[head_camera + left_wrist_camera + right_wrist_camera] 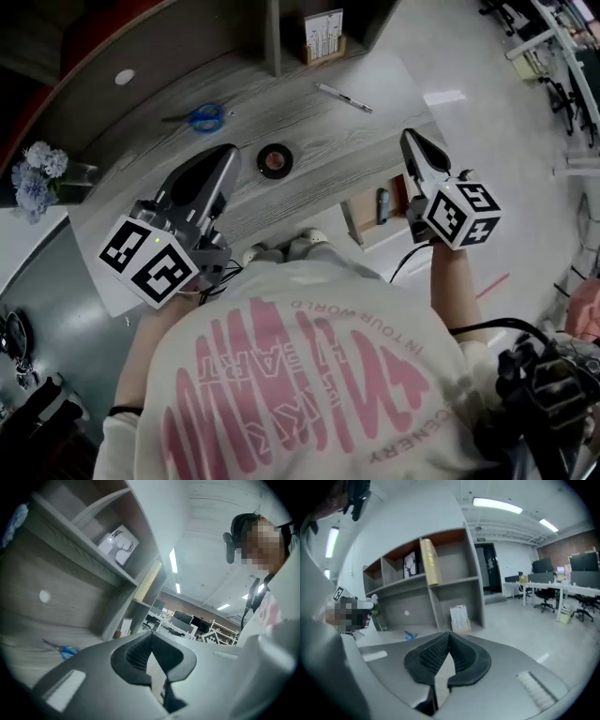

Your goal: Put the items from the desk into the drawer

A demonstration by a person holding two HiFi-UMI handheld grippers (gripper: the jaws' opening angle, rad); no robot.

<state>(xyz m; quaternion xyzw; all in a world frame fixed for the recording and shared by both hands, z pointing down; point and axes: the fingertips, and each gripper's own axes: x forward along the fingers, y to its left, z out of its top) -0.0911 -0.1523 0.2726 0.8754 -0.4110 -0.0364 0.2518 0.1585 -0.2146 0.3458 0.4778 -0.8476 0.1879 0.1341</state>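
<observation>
Closest is the person's shirt (300,375); above it the left tool (225,157) and right tool (411,141) are both pressed together, empty, held over the table (309,131), likely free for a pick. Scissors (202,117), tape roll (274,161) and pen (344,97) lie at upper centre; the drawer (366,225) at right centre stands open to receive them.

White T-shirt (309,375) with pink lettering, grey left gripper (225,155) and right gripper (407,138) — black-lined jaws, black-and-white marker cubes (150,262)

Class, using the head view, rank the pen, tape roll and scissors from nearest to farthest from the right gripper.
1. pen, rightmost of the three.
2. tape roll, in the middle.
3. scissors, farthest left.
</observation>
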